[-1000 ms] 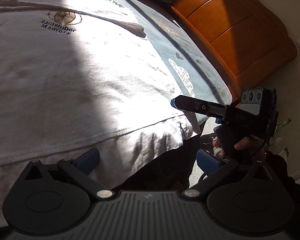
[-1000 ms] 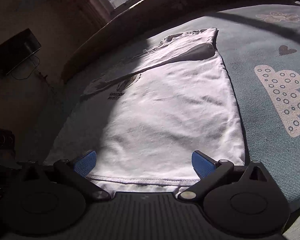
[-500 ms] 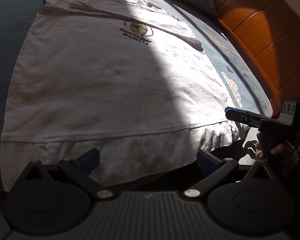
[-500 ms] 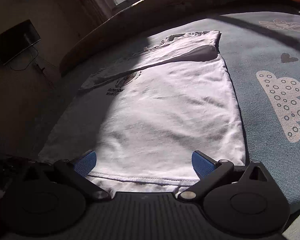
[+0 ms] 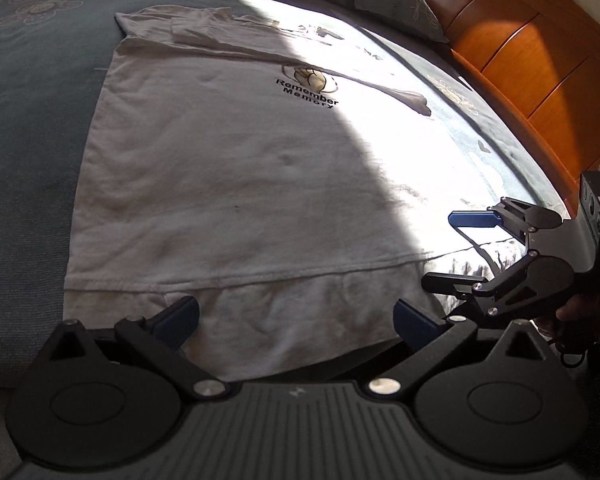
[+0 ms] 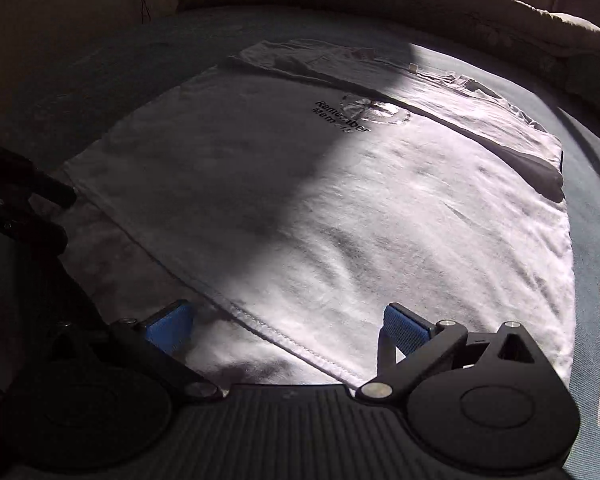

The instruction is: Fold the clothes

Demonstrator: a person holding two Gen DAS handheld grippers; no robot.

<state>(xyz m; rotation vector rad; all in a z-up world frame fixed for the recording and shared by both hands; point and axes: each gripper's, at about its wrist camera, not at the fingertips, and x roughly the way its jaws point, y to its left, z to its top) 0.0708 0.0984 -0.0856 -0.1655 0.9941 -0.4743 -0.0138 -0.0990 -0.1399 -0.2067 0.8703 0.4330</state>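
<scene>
A white cotton T-shirt (image 5: 228, 184) with a black "Remember Memory" chest print (image 5: 306, 96) lies flat on a grey-blue patterned bedspread (image 5: 28, 128), its sleeves folded in across the top and its hem nearest both cameras. The left gripper (image 5: 296, 316), black with blue-padded fingers (image 5: 180, 314), hangs just short of the hem with its jaws spread wide and nothing between them; the stitched hem band (image 5: 236, 276) runs just beyond the tips. The right gripper (image 6: 288, 328) is likewise wide apart, and the hem's corner passes between its jaws; whether the pads touch the cloth is hard to tell. To the right of the left jaws, a hand (image 5: 580, 312) grips the right tool, before an orange wooden headboard (image 5: 540, 64).
</scene>
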